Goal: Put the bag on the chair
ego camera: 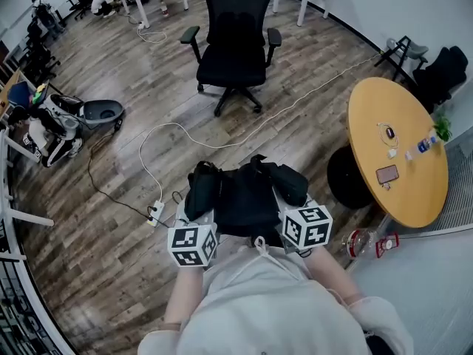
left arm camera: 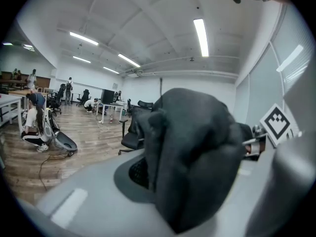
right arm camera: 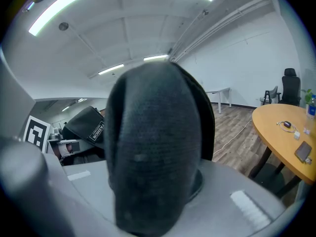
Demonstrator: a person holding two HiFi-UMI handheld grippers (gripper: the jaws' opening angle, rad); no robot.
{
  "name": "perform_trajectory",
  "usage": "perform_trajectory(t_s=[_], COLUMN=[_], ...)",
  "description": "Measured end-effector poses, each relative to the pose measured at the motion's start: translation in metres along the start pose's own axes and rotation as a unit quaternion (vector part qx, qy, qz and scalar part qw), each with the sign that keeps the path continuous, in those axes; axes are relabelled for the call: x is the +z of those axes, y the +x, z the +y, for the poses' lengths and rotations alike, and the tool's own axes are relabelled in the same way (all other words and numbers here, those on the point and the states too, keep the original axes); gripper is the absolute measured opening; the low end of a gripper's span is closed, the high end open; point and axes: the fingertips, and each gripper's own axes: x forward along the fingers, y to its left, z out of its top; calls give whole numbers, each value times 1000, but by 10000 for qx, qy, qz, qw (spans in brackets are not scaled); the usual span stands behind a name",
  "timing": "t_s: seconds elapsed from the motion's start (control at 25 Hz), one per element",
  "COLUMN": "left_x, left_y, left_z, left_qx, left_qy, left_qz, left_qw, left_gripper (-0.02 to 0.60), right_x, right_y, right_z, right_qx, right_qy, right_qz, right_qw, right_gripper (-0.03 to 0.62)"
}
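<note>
A black bag (ego camera: 244, 194) hangs in the air in front of me, held up by both grippers. My left gripper (ego camera: 198, 217) is shut on the bag's left shoulder strap (left arm camera: 197, 157). My right gripper (ego camera: 292, 209) is shut on the right strap (right arm camera: 153, 152). Dark fabric fills the middle of both gripper views and hides the fingertips. The black office chair (ego camera: 235, 39) stands empty on the wooden floor straight ahead, well beyond the bag, its seat facing me. It also shows small in the left gripper view, as the chair (left arm camera: 132, 132) behind the strap.
A round wooden table (ego camera: 395, 150) with a phone, a bottle and small items stands to the right. A white cable (ego camera: 222, 135) and a power strip (ego camera: 156, 213) lie on the floor between me and the chair. A floor-cleaning machine (ego camera: 81, 117) sits at the left.
</note>
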Motion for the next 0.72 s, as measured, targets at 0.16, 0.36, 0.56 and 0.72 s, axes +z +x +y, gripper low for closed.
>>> perform_trajectory(t_s=[0.16, 0.36, 0.56, 0.72], left_x=[-8, -3, 17, 40], left_y=[24, 71, 146, 215], left_z=[5, 19, 35, 47], left_qx=[24, 105, 177, 157], left_qy=[-36, -119, -129, -103], left_qz=[185, 404, 481, 597], left_qw=[9998, 9991, 9986, 9980], left_gripper=[66, 66, 66, 66], right_x=[-5, 10, 45, 82], right_y=[21, 64, 128, 180], right_z=[-14, -35, -72, -107], right_qx=[32, 189, 309, 292], right_qy=[103, 175, 215, 283], right_qz=[163, 359, 410, 468], right_qw=[9998, 9990, 9984, 9981], right_gripper=[31, 31, 31, 31])
